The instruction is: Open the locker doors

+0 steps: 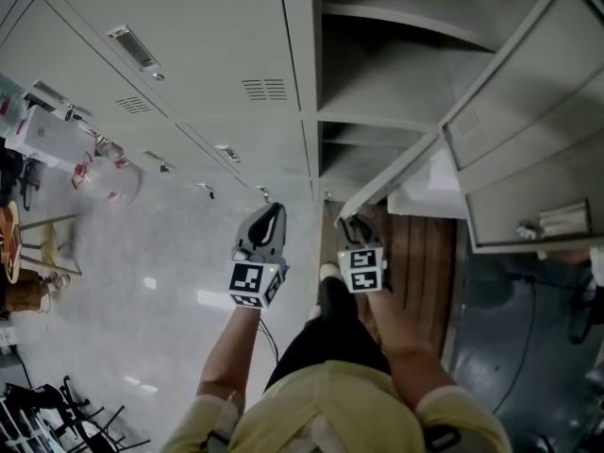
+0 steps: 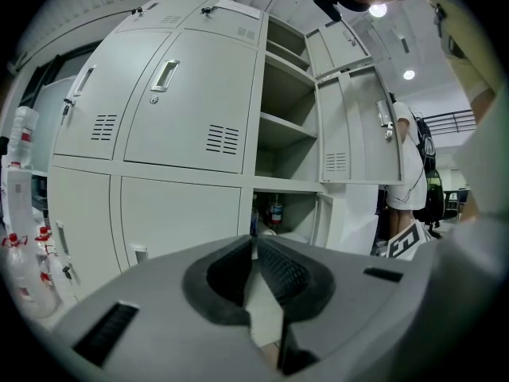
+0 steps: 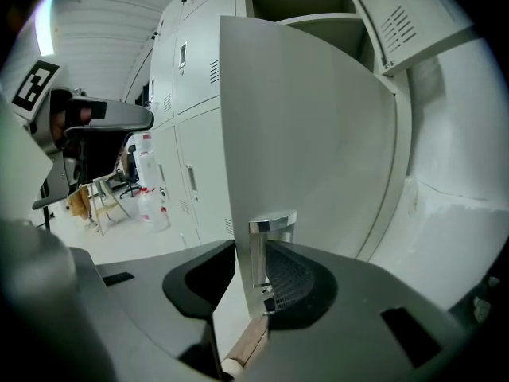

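Right gripper (image 1: 352, 225) fingers clamp the chrome-handle (image 3: 270, 228) edge of the lower locker door (image 3: 306, 126), which stands partway open, while the left gripper (image 1: 271, 217) hangs clear with its fingers closed on nothing; best to follow the hinge arc, not tug straight out.

I stand on a pale glossy floor (image 1: 160, 319); the grey metal lockers (image 1: 198, 45), clear red-capped plastic jugs (image 1: 111, 176) and a wooden stool (image 1: 42, 248) rest on it.
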The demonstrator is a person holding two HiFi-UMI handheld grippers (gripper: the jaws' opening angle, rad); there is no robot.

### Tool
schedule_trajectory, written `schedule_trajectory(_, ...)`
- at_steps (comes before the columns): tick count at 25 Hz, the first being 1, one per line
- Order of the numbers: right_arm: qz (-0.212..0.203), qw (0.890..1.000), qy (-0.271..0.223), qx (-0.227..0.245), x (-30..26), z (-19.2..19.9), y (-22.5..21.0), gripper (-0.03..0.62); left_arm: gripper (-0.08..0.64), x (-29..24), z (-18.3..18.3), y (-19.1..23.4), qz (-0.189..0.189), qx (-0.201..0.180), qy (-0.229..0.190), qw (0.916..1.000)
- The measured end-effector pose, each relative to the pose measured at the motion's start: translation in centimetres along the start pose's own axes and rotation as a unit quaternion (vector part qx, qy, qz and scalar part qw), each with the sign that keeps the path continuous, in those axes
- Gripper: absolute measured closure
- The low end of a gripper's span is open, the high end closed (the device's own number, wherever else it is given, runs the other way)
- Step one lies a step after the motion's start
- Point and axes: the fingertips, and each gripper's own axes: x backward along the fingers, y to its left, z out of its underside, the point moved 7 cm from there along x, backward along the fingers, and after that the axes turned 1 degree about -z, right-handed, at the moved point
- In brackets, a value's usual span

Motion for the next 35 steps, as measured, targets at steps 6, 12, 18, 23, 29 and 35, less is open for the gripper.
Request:
schedule_trajectory(6,0.003,1.0,0.007,-0.006,1.8,0.9,-0.7,0.482,0.557,0.6,-0.7,-1.0,0.011,-0.009,0.006,0.9999)
schedule_trajectory(12,0.021,0.999,0.015,-0.027,4.6,2.4,-1.5,0.48,0.557,1.1,-1.2,-1.9,0.022,-0.012,0.017,0.9995)
schedule_trajectory(18,0.044,0.998,0.032,-0.039,7.2,3.4,-2.5,0.48,0.557,0.7,-1.4,-3.3,0.041,-0.015,0.019,0.9988)
schedule_trajectory(23,0.07,0.996,0.038,-0.048,8.9,4.8,-4.0,0.48,0.557,-0.2,-1.0,-5.1,0.064,-0.02,0.026,0.9974)
schedule_trajectory(29,0.1,0.991,0.044,-0.077,11.1,5.5,-5.5,0.482,0.557,-0.7,0.0,-7.4,0.094,-0.032,0.044,0.9941)
schedule_trajectory(35,0.133,0.986,0.047,-0.094,12.4,6.7,-7.1,0.482,0.557,-0.6,0.7,-8.7,0.108,-0.039,0.057,0.9917)
